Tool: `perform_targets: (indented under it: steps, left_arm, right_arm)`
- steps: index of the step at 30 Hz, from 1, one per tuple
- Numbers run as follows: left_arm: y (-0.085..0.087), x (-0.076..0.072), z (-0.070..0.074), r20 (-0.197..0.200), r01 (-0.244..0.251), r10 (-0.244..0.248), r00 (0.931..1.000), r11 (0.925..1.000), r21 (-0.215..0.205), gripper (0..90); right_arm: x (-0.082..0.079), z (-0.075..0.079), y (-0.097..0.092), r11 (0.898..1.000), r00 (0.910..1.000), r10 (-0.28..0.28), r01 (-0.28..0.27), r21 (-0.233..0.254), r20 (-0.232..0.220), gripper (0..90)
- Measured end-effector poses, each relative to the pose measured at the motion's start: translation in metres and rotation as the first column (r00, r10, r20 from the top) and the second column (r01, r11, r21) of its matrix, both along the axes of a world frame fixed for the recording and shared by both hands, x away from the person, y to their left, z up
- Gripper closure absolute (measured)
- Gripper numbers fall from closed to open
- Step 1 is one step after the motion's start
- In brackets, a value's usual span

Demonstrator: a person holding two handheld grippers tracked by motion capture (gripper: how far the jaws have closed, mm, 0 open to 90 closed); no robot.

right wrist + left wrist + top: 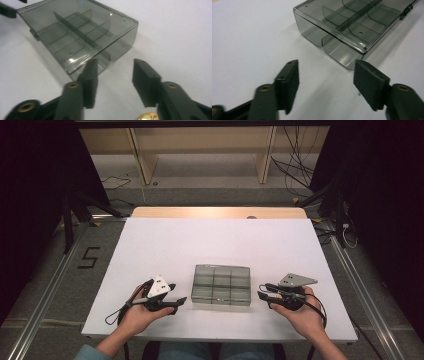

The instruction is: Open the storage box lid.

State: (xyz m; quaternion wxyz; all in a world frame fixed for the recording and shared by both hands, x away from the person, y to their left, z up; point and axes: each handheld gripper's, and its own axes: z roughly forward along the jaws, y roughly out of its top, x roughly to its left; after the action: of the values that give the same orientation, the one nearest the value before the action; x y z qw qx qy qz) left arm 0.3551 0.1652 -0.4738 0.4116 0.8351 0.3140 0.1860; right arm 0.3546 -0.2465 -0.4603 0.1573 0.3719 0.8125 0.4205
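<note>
A smoky, see-through compartment box [221,284] lies flat on the white tabletop [200,245], lid shut as far as the gripper views let one judge, with thin dividers [75,30] splitting it into small cells that look empty. It sits toward the person's edge of the tabletop, between the two hands.

Just left of the box, the left gripper [172,301] points at its short left end; in the left gripper view [325,75] the jaws stand well apart with nothing between them, the box's near corner just ahead. Just right of the box, the right gripper [263,292] faces its right end, jaws parted about halfway and likewise empty [113,77], one pad [91,75] near the box's lower edge without touching it.

This reads as the approach before any grasp. Next would likely be steadying one end of the box with one gripper while the other finds the lid's lip or the small latch [405,11] on its long side. That calls for a low, level entry, since the walls are thin and slick.
</note>
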Motion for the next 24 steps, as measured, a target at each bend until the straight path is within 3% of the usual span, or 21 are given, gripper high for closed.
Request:
perform_targets:
  steps: [1, 5, 8, 14, 18, 24]
  left_arm:
    - [0.001, 0.0, 0.002, 0.012, -0.004, 0.004, 0.9999, 1.0, -0.005, 48.9]
    - [0.003, -0.002, 0.006, 0.002, 0.004, -0.004, 1.0, 0.9995, -0.032, 75.9]
    - [0.0, -0.003, 0.007, -0.014, 0.019, -0.019, 0.9997, 0.9992, -0.036, 87.2]
    - [-0.009, -0.006, 0.006, -0.028, 0.07, -0.07, 0.9971, 0.9975, -0.011, 89.6]
    - [-0.014, -0.007, 0.004, -0.024, 0.081, -0.082, 0.9964, 0.9967, -0.003, 89.6]
    - [-0.019, -0.005, 0.001, -0.019, 0.107, -0.106, 0.9942, 0.9941, 0.02, 89.6]
  right_arm:
    - [-0.001, 0.0, 0.0, 1.0, 0.9999, 0.012, -0.012, 0.003, -0.001, 64.9]
    - [-0.006, 0.001, 0.0, 0.998, 0.9985, 0.055, -0.055, -0.002, 0.0, 84.6]
    - [-0.009, 0.002, 0.003, 0.996, 0.9958, 0.091, -0.091, -0.008, -0.01, 90.0]
    - [-0.011, 0.0, 0.008, 0.99, 0.99, 0.138, -0.139, -0.027, -0.03, 90.0]
    - [-0.011, -0.005, 0.009, 0.987, 0.986, 0.158, -0.159, -0.023, -0.055, 90.0]
    - [-0.012, -0.005, 0.014, 0.983, 0.9819, 0.181, -0.182, -0.02, -0.056, 90.0]
